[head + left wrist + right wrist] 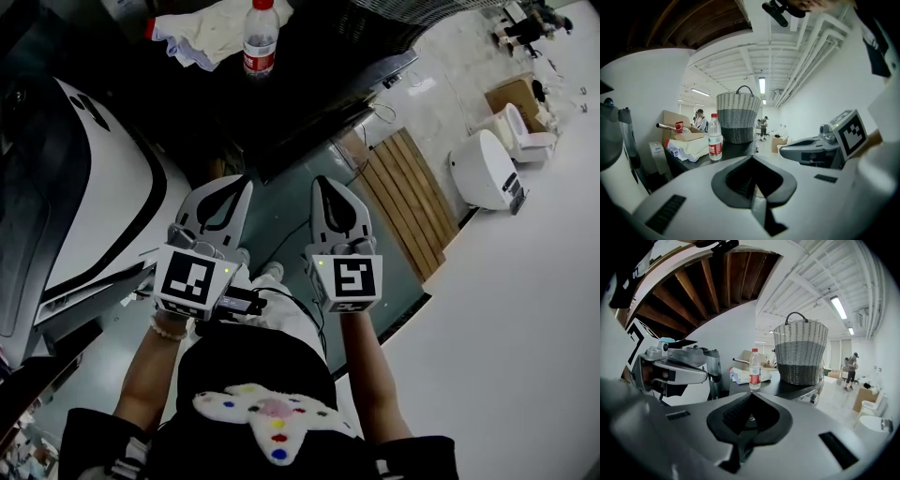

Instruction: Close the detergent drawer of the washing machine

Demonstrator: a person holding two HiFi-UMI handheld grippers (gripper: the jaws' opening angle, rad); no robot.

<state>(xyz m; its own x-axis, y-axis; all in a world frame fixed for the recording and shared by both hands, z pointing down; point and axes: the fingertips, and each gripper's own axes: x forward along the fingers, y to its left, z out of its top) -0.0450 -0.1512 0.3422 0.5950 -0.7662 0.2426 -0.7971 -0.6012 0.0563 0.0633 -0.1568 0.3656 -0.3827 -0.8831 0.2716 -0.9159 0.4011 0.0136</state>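
The water bottle near the front edge of the dark table carries a red label, but its print is too small to read. The marker cubes on the two grippers show only black-and-white square patterns, no words.

The washing machine is cut off by the left edge of the head view. Only its white body and a dark curved front show, and the detergent drawer cannot be picked out on it. A wicker basket stands on the table right of the bottle, and a heap of pale cloth lies left of it. The hands themselves are hidden under the cubes, so only the forearms show.

The left gripper is held out ahead of the person's chest, pointing forward and slightly downward. Its jaws are closed together on nothing, and it is clear of the washing machine. The right gripper is just beside it and parallel, with its jaws likewise pressed together and empty.
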